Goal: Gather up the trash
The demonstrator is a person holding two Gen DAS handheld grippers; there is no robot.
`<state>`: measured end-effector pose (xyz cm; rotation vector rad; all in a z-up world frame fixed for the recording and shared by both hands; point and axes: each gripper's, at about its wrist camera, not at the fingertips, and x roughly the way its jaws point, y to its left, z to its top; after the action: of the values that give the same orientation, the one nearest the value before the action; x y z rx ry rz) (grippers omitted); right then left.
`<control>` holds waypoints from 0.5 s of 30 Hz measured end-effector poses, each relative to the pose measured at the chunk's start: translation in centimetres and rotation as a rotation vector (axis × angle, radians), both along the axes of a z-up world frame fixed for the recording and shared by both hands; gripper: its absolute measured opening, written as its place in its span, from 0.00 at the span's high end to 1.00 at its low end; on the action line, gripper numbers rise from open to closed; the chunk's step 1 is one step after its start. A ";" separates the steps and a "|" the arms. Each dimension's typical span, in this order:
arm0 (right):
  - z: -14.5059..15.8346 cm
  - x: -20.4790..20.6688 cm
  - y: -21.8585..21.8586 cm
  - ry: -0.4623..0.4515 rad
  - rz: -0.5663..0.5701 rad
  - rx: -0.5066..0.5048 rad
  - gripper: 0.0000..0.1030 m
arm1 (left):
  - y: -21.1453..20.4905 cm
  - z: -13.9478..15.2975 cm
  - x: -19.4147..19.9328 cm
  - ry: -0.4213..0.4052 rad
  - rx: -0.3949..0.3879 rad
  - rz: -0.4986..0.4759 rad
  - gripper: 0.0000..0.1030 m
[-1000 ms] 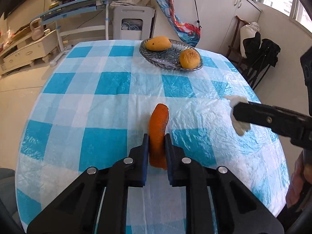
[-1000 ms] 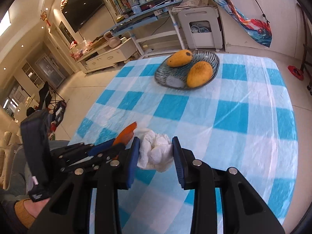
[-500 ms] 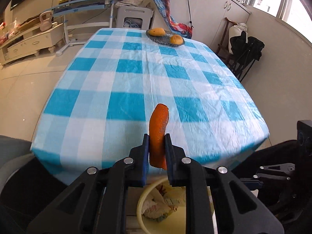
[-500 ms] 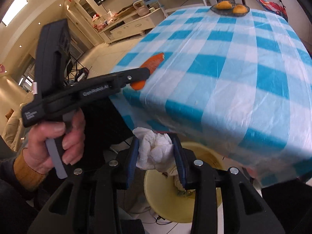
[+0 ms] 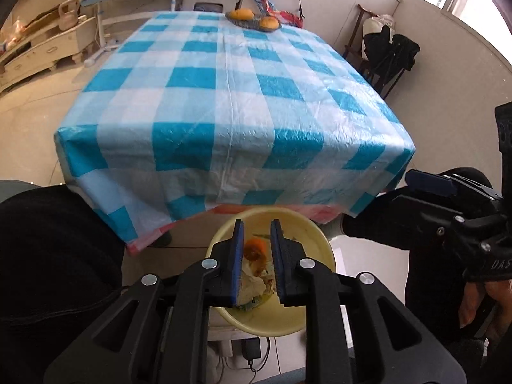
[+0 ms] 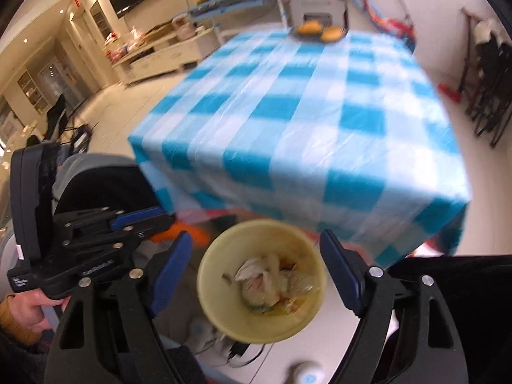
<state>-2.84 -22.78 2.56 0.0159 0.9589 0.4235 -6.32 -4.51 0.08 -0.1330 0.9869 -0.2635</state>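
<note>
A yellow trash bin [image 5: 316, 233] stands on the floor below the near edge of the table [image 5: 230, 96]; it also shows in the right wrist view [image 6: 220, 243]. My left gripper [image 5: 257, 240] hangs over it, open, and the orange peel [image 5: 254, 252] lies loose between its fingers above the trash. In the right wrist view the peel [image 6: 192, 233] shows blurred beside the left gripper's tip. My right gripper [image 6: 256, 256] is wide open above the bin, and the white tissue [image 6: 262, 278] lies inside among the trash.
A dish with two mangoes [image 5: 252, 19] stands at the table's far end. A dark folded chair and a white bag [image 5: 390, 51] are at the right wall. My dark-clothed legs flank the bin. A power strip [image 5: 252, 348] lies on the floor beneath it.
Both grippers came back off the table and down over the bin. The right gripper opened and dropped the tissue into it. The left gripper opened and let the peel go.
</note>
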 end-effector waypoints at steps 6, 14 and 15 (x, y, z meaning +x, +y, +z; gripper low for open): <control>4.0 -4.3 0.3 -0.458 -0.209 -0.102 0.06 | 2.5 5.8 -1.1 -0.299 0.111 0.152 0.17; 2.2 -2.4 2.2 -0.395 -0.213 -0.159 0.06 | 4.2 6.8 -1.9 -0.465 0.187 0.232 0.07; 2.7 -2.8 2.2 -0.431 -0.208 -0.152 0.06 | 4.2 6.7 -1.7 -0.455 0.184 0.231 0.07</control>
<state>-5.60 -20.57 5.24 -0.1092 0.5547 0.1495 -7.98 -0.33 6.75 -0.0156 0.5328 0.0130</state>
